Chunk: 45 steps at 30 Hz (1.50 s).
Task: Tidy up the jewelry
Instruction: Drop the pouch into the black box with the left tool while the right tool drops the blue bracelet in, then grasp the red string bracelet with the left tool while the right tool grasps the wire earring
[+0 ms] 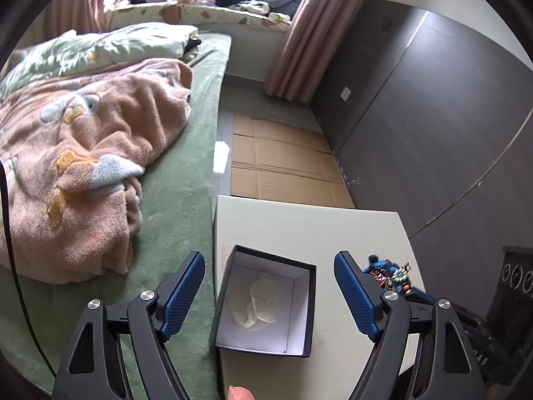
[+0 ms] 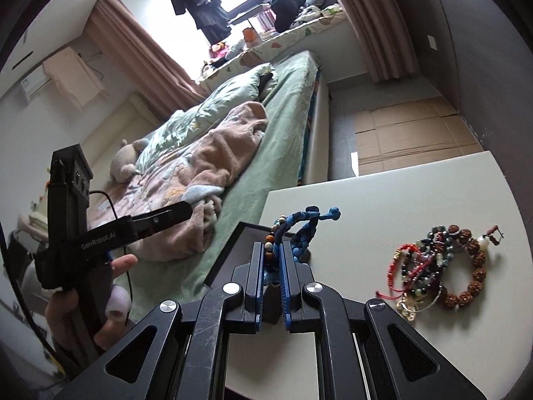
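My right tool (image 2: 270,250) is clamped on the blue braided cord bracelet with beads (image 2: 299,230), held at frame centre above the cream worktop (image 2: 383,200). My left tool (image 1: 269,266) is spread wide around the open black square box with white lining (image 1: 266,300), at lower centre. Next I judge I must carry the bracelet over the box and let go.

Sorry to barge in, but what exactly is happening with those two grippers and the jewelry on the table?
A person is sorting jewelry with two handheld grippers. The right gripper is shut on a blue braided bracelet, holding it above the white table near the black box. The left gripper is open, its fingers either side of that open box, which holds some pale translucent wrapping. A pile of beaded bracelets waits on the table, unsorted.
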Each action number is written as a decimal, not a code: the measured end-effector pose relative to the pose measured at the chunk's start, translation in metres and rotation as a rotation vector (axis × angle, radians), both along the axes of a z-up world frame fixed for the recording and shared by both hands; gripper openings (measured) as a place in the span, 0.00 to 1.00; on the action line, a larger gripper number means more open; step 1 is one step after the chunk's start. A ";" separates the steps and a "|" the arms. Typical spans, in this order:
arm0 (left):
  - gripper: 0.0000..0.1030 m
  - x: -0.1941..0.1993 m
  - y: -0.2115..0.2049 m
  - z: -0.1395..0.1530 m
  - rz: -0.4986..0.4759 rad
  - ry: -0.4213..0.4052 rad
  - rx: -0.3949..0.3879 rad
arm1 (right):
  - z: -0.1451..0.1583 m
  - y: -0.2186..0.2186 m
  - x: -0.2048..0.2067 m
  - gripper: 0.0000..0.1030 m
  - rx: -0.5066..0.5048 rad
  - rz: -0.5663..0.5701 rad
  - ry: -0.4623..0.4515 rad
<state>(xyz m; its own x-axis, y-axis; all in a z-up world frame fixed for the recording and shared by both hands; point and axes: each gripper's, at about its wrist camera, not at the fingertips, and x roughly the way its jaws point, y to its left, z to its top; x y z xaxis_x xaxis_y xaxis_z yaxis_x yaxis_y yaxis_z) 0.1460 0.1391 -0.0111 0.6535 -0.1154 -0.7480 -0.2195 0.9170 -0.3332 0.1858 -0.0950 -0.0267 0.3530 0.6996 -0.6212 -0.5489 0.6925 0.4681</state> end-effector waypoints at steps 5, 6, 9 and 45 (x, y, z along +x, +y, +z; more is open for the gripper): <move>0.78 -0.004 0.014 0.000 0.044 0.008 0.016 | -0.004 0.030 -0.002 0.10 -0.021 0.066 0.013; 0.78 -0.004 0.016 0.000 0.046 0.010 0.006 | -0.005 0.036 0.000 0.10 -0.022 0.074 0.017; 0.78 -0.006 0.025 -0.001 0.071 0.011 -0.009 | -0.008 0.058 0.002 0.10 -0.033 0.102 0.019; 1.00 0.029 -0.109 -0.009 -0.193 -0.062 0.113 | -0.001 -0.150 0.025 1.00 -0.134 -0.352 0.053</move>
<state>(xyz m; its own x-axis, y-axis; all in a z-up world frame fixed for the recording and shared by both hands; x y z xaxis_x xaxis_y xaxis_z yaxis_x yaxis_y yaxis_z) 0.1746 0.0301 -0.0203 0.6725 -0.1607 -0.7225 -0.0185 0.9722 -0.2335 0.2110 -0.2446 -0.0273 0.5219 0.4526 -0.7230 -0.2439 0.8914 0.3820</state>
